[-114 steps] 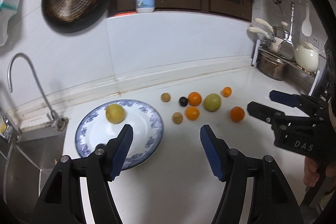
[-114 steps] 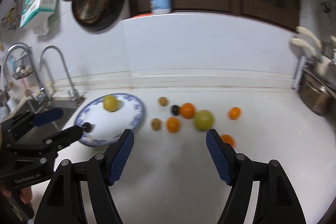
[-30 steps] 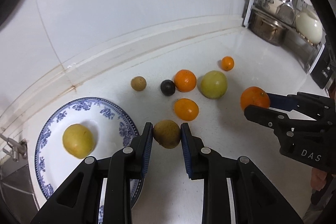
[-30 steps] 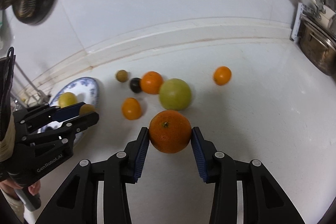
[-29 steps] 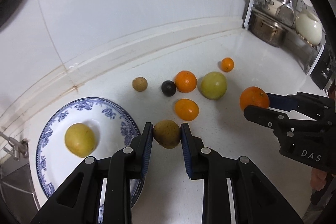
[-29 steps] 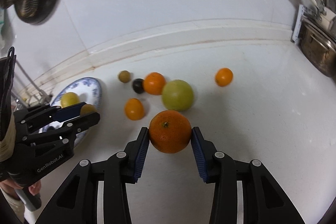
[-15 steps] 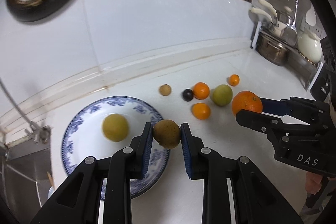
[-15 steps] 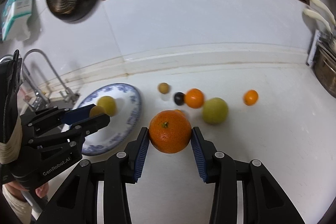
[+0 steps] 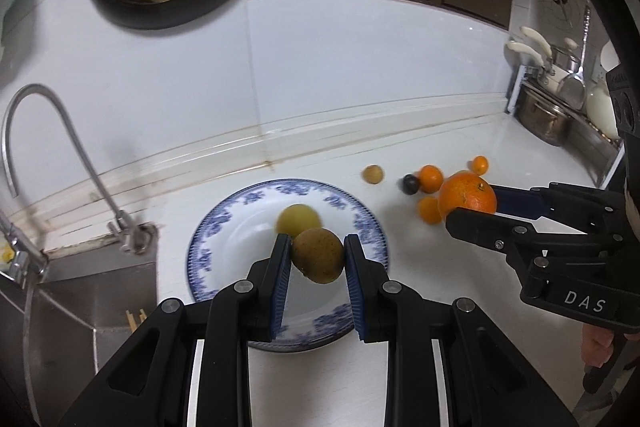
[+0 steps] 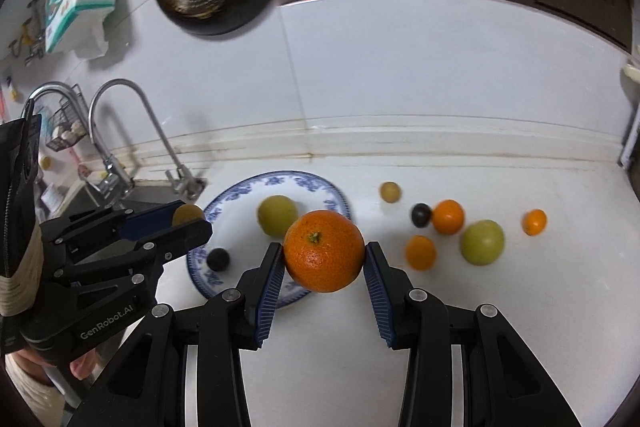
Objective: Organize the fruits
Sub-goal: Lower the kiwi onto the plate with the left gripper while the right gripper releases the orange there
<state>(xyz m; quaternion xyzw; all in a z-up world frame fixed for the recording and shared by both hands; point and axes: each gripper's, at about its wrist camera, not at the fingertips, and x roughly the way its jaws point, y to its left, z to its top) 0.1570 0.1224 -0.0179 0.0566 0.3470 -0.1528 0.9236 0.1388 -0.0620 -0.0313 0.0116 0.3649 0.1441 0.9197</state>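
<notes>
Fruits are being gathered onto the blue-patterned plate (image 9: 362,215), which lies on the white counter (image 10: 520,307) just beside the sink (image 9: 80,291). One yellow-green fruit (image 10: 277,215) already rests on the plate, and a small dark round thing (image 10: 218,259) appears to sit at its near rim, though in the right wrist view it cannot be told for certain whether this is a fruit.

A brown kiwi-like fruit (image 9: 318,255) is clamped between the narrowly set pads of the left gripper (image 9: 318,267) and is held in the air above the plate. A large orange (image 10: 324,250) is gripped by the right gripper (image 10: 325,269), whose jaws are set wider to suit it, and is carried over the plate's near edge. Six loose fruits are left on the counter to the right of the plate: a green apple-like fruit (image 10: 482,242), three small oranges (image 10: 448,217), a dark plum-like fruit (image 10: 421,215) and a small tan fruit (image 10: 390,191).

For the step in hand, each fruit should be lowered until it nearly touches a bare part of the plate before the jaws are eased apart, since round fruit is likely to roll if dropped. The brown fruit is best set clear of the yellow-green one, and the orange placed well inside the rim. The two grippers should be kept apart over the plate so that neither is knocked.
</notes>
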